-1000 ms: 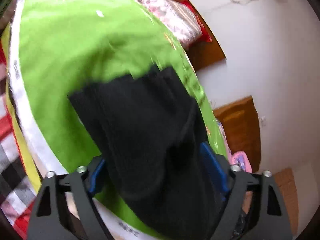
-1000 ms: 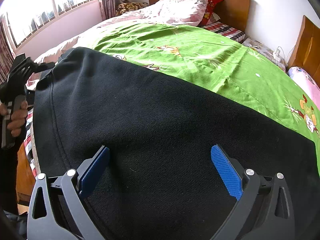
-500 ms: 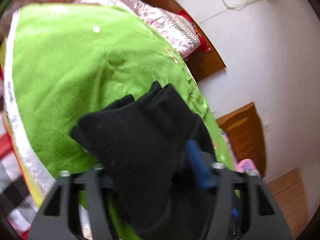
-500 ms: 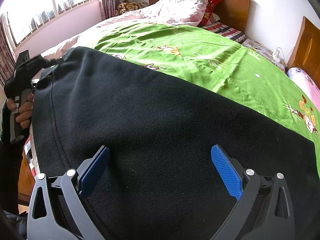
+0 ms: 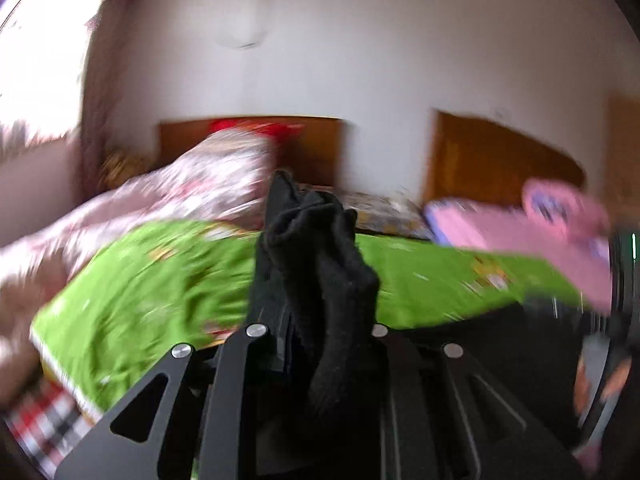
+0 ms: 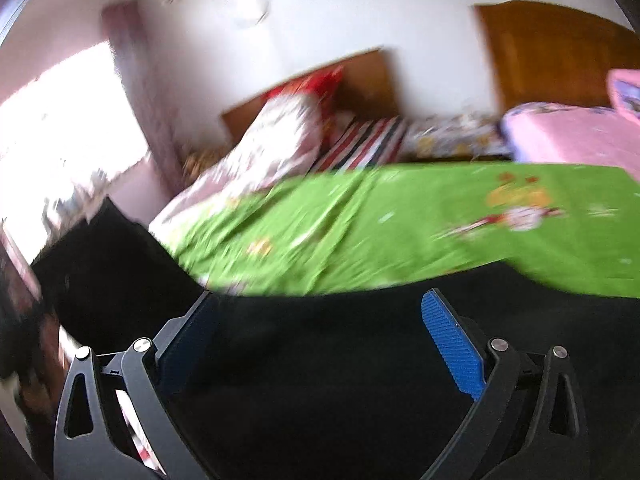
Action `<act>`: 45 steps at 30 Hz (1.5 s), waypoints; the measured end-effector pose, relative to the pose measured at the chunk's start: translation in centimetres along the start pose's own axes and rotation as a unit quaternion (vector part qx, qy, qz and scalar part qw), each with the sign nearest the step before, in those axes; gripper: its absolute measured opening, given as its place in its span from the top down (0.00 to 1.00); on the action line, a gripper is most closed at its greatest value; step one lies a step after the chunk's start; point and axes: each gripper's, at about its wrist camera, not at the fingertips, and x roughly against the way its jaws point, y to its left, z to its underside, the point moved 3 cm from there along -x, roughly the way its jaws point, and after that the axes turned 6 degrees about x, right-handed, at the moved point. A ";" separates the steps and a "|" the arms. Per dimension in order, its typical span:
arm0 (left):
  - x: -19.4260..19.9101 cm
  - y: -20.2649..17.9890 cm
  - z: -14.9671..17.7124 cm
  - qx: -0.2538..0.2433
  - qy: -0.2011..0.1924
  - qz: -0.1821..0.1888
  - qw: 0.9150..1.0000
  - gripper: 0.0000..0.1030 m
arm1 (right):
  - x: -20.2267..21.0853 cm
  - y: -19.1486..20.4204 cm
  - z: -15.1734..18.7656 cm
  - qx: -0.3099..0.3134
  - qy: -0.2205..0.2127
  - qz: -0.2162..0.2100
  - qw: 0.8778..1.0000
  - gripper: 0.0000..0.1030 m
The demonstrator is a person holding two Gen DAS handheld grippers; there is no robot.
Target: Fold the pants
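The black pants point(image 5: 320, 264) stand bunched up between the fingers of my left gripper point(image 5: 316, 328), whose jaws are closing and pinch the fabric, lifted above the green bedspread point(image 5: 160, 280). In the right wrist view the pants point(image 6: 320, 380) spread wide across the bottom, over the near edge of the green bedspread point(image 6: 400, 220). My right gripper point(image 6: 320, 300) stands open, its blue pads point(image 6: 448, 340) far apart with black cloth lying between and under them. Both views are blurred by motion.
A pink-white quilt point(image 6: 280, 140) and red pillow point(image 6: 316, 84) lie at the wooden headboard point(image 5: 312, 148). A second bed with pink bedding point(image 6: 568, 132) stands to the right. A bright window point(image 6: 60, 120) is on the left, and a checked sheet point(image 5: 44, 420) hangs at the near edge.
My left gripper went from open around the pants to pinching them, then rose and rolled upright with the bunch. The right gripper rose too, still open over the cloth.
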 end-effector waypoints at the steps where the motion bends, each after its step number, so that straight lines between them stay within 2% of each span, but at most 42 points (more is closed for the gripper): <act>1: -0.3 -3.7 0.9 -0.040 0.010 0.016 0.999 0.85 | 1.5 -1.3 -0.4 -0.009 -0.015 0.013 1.000 0.05; 3: -1.1 -8.1 2.5 -0.086 0.032 0.037 0.995 0.85 | 3.9 -3.5 -0.6 -0.022 -0.032 0.035 0.999 0.05; 4: -1.7 -10.8 4.2 -0.122 0.048 0.045 0.990 0.85 | 4.7 -4.5 -0.6 -0.027 -0.035 0.043 0.998 0.05; 6: -2.8 -14.6 7.9 -0.180 0.081 0.053 0.979 0.83 | 6.1 -6.1 -0.2 -0.035 -0.041 0.061 0.997 0.05; 7: -3.7 -16.3 10.0 -0.207 0.109 0.062 0.970 0.81 | 6.8 -7.0 0.3 -0.040 -0.040 0.070 0.996 0.05; 8: -4.1 -17.3 11.6 -0.223 0.127 0.069 0.964 0.72 | 7.2 -7.8 0.6 -0.045 -0.037 0.075 0.995 0.05; 9: -3.8 -18.5 12.9 -0.252 0.120 0.069 0.958 0.54 | 7.6 -8.3 1.0 -0.049 -0.034 0.079 0.995 0.05; 10: -3.2 -19.2 13.6 -0.272 0.109 0.079 0.953 0.40 | 7.9 -9.0 1.5 -0.053 -0.031 0.084 0.995 0.05; 11: -2.3 -19.8 14.2 -0.285 0.109 0.102 0.947 0.17 | 8.1 -9.5 1.9 -0.056 -0.027 0.086 0.994 0.05; 12: -1.1 -20.4 14.6 -0.294 0.109 0.136 0.940 0.14 | 8.3 -9.8 2.3 -0.059 -0.024 0.088 0.994 0.05; 14: 1.0 -21.0 15.1 -0.313 0.100 0.169 0.929 0.14 | 8.3 -10.5 3.1 -0.068 -0.021 0.088 0.994 0.05; 15: 1.9 -20.8 14.9 -0.310 0.097 0.177 0.929 0.14 | 8.2 -10.4 3.3 -0.072 -0.020 0.084 0.994 0.05; 17: 2.7 -19.0 13.4 -0.280 0.088 0.173 0.940 0.14 | 8.3 -10.3 4.0 -0.080 -0.017 0.070 0.994 0.05; 18: 3.1 -17.3 11.9 -0.250 0.082 0.165 0.951 0.14 | 8.4 -10.1 4.2 -0.081 -0.017 0.061 0.995 0.05; 20: 3.6 -14.1 9.5 -0.201 0.071 0.144 0.966 0.14 | 8.4 -8.8 4.7 -0.075 -0.010 0.036 0.996 0.05; 22: 3.5 -9.6 7.1 -0.150 0.062 0.100 0.982 0.11 | 7.8 -7.0 5.2 -0.062 0.002 0.010 0.998 0.05; 24: 2.8 -5.0 6.2 -0.122 0.067 0.047 0.989 0.11 | 7.0 -4.9 6.1 -0.052 0.025 -0.030 0.998 0.05; 26: 2.3 -1.9 6.5 -0.111 0.083 0.009 0.990 0.11 | 6.1 -3.3 7.1 -0.048 0.048 -0.057 0.996 0.05; 30: 0.7 1.1 8.2 -0.107 0.122 -0.022 0.987 0.11 | 4.1 -1.1 8.9 -0.074 0.103 -0.111 0.986 0.05; 32: 0.1 1.0 9.8 -0.108 0.145 -0.012 0.983 0.11 | 2.9 -0.1 10.0 -0.087 0.143 -0.128 0.978 0.05; 34: -0.4 0.8 11.0 -0.113 0.152 -0.009 0.982 0.10 | 1.9 1.2 11.0 -0.087 0.175 -0.135 0.971 0.05; 39: -2.0 1.7 11.2 -0.065 0.155 0.022 0.985 0.10 | -0.4 4.5 11.0 -0.050 0.212 -0.157 0.963 0.04; 42: -0.9 1.8 10.7 -0.063 0.133 0.016 0.989 0.10 | -2.6 4.9 9.7 -0.088 0.215 -0.187 0.955 0.04; 44: 0.2 1.8 10.2 -0.071 0.118 0.009 0.990 0.11 | -3.8 4.7 9.3 -0.115 0.216 -0.195 0.950 0.14; 45: 0.8 2.0 10.0 -0.074 0.112 0.008 0.991 0.10 | -4.3 4.6 9.3 -0.122 0.216 -0.191 0.950 0.37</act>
